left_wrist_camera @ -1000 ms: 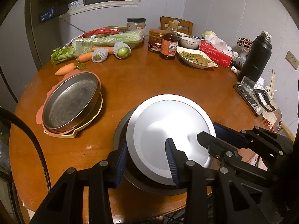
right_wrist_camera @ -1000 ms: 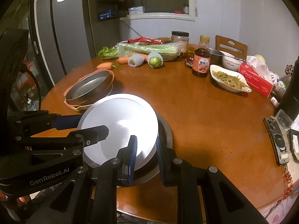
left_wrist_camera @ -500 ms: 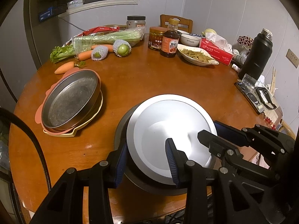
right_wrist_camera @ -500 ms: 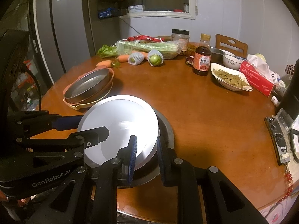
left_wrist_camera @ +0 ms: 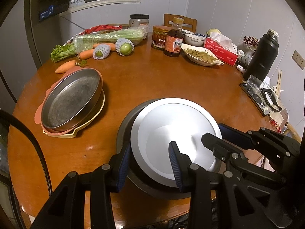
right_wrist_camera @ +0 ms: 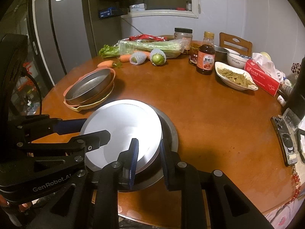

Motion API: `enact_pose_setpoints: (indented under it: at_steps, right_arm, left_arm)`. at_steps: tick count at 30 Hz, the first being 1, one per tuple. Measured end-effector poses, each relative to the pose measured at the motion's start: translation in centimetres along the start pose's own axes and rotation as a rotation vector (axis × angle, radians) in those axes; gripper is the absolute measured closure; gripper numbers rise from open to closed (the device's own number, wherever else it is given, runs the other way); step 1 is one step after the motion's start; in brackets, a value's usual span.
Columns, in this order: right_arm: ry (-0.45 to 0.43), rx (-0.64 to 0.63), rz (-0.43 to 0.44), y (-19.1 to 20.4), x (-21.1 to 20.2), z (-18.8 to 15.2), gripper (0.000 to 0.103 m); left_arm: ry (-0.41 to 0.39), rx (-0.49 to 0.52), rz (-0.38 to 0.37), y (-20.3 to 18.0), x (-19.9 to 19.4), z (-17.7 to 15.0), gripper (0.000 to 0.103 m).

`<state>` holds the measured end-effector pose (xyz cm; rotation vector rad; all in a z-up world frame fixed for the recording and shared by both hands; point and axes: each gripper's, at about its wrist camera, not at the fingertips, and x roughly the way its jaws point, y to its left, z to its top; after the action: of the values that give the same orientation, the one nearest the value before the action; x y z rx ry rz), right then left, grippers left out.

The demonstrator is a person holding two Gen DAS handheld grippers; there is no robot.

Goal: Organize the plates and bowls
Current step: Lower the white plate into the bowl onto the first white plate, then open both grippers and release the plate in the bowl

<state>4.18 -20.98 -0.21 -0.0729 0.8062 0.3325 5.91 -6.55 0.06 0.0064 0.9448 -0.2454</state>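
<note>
A silver plate (left_wrist_camera: 171, 126) lies face down on a dark round pan (left_wrist_camera: 124, 126) near the table's front edge. My left gripper (left_wrist_camera: 150, 160) is closed on the plate's near left rim. My right gripper (right_wrist_camera: 147, 158) is closed on its right rim, with the plate (right_wrist_camera: 122, 126) and pan (right_wrist_camera: 171, 131) in its view. Each gripper also shows in the other's view: the right one (left_wrist_camera: 225, 139) and the left one (right_wrist_camera: 89, 131). A steel dish (left_wrist_camera: 70, 99) sits stacked on pink and yellow plates (left_wrist_camera: 76, 131) to the left, also in the right wrist view (right_wrist_camera: 89, 84).
On the round wooden table (left_wrist_camera: 152, 80) stand carrots, celery and wrapped fruit (left_wrist_camera: 124, 46) at the back left, a sauce bottle (left_wrist_camera: 174, 38), jars, a bowl of greens (left_wrist_camera: 202, 56), a tissue box (left_wrist_camera: 221, 52), a black flask (left_wrist_camera: 264, 55) and phones (right_wrist_camera: 286, 139) at right.
Both grippers have risen a little with the silver plate still held between them; the view of the table has dropped slightly. Nothing else moved.
</note>
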Motion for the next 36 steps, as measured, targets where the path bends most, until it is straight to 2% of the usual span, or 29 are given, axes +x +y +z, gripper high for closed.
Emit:
enact_pose_setpoints:
  at_steps: [16,28,30,34,36]
  right_arm:
    - [-0.001,0.032,0.023,-0.2,-0.2,0.1,0.069]
    - [-0.014,0.05,0.021,-0.4,-0.9,0.3,0.068]
    - [-0.029,0.045,-0.003,-0.4,-1.3,0.5,0.065]
    - [-0.047,0.075,0.018,-0.7,-2.1,0.8,0.056]
    - [-0.053,0.076,0.009,-0.7,-2.5,1.0,0.055]
  left_arm:
    - [-0.006,-0.001,0.015,0.3,-0.2,0.0,0.063]
    - [-0.039,-0.006,0.024,0.4,-1.6,0.1,0.062]
    - [-0.048,-0.006,0.024,0.4,-2.0,0.2,0.062]
    - [-0.069,-0.01,0.036,0.6,-2.9,0.2,0.059]
    - [-0.074,-0.011,0.045,0.6,-3.1,0.3,0.058]
